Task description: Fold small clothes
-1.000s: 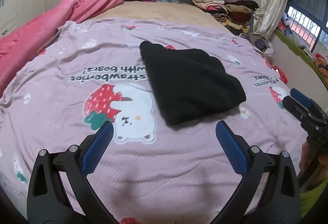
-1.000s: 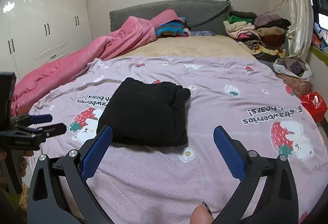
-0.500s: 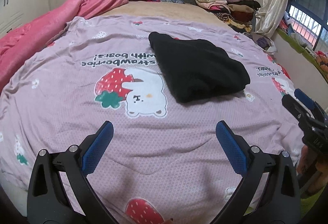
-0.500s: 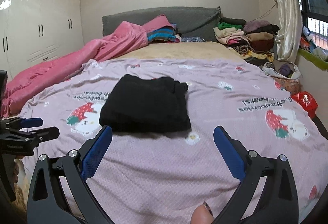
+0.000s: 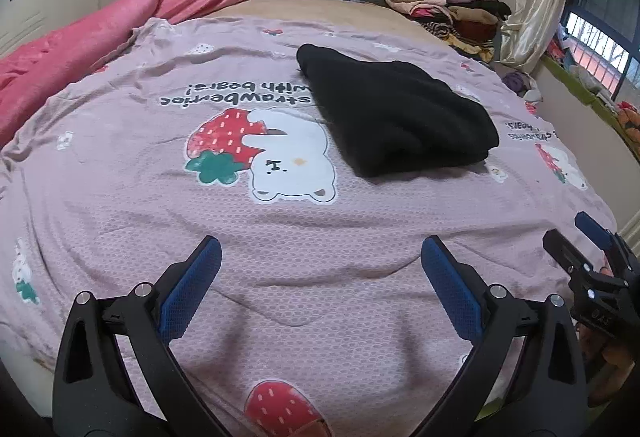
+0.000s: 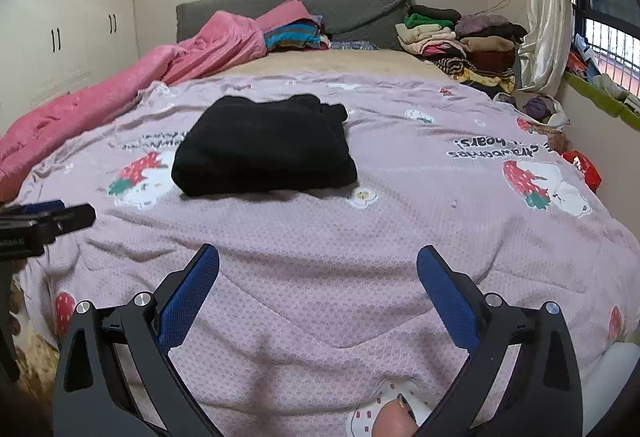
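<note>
Jaws of the left gripper (image 5: 320, 257) and right gripper (image 6: 318, 265) stand released and empty, both withdrawn farther from the folded black garment (image 6: 264, 153) lying mid-bed on the strawberry-bear blanket (image 5: 120, 165).

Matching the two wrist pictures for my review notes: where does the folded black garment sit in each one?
Left wrist view: the black garment lies right of centre in the upper half, on the bedspread.
Right wrist view: the black garment lies left of centre, above the middle.
Shared landmark: the strawberry-and-bear print just beside it, on its left in both views.
</note>
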{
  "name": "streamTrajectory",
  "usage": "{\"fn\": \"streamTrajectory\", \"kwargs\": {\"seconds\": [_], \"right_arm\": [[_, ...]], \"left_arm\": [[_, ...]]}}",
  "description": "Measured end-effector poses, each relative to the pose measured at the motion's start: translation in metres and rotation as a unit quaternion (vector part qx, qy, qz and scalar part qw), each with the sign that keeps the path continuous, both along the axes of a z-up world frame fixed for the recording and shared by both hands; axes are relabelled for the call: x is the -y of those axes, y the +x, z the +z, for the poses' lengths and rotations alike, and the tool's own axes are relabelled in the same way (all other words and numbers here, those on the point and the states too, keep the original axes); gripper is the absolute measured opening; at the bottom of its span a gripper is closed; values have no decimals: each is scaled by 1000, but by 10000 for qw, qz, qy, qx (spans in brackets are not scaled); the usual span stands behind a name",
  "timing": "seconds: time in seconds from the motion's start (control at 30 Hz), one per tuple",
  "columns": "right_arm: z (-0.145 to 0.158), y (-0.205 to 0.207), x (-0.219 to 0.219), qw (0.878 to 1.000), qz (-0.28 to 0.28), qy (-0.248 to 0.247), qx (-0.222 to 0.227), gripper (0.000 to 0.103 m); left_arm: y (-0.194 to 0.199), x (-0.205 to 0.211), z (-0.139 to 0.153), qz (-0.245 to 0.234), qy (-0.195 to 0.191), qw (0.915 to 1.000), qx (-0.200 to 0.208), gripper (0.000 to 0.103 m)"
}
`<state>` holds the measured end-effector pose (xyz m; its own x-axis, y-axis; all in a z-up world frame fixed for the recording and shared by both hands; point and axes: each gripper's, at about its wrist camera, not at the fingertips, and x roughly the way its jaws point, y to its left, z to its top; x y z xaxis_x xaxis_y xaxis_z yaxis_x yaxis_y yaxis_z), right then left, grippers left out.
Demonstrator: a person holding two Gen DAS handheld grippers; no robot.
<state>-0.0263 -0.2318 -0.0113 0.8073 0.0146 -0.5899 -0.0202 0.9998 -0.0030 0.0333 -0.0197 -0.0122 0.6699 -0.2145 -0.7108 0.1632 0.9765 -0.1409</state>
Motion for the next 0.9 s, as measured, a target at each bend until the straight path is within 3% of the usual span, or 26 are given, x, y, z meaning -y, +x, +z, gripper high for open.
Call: {"fn": "streamTrajectory", "kwargs": {"seconds": [0.9], "right_arm": [[-4, -1, -1, 10000, 26, 51, -66, 99]], "left_arm": [[-2, -5, 3, 197, 155, 9997, -18, 94]]}}
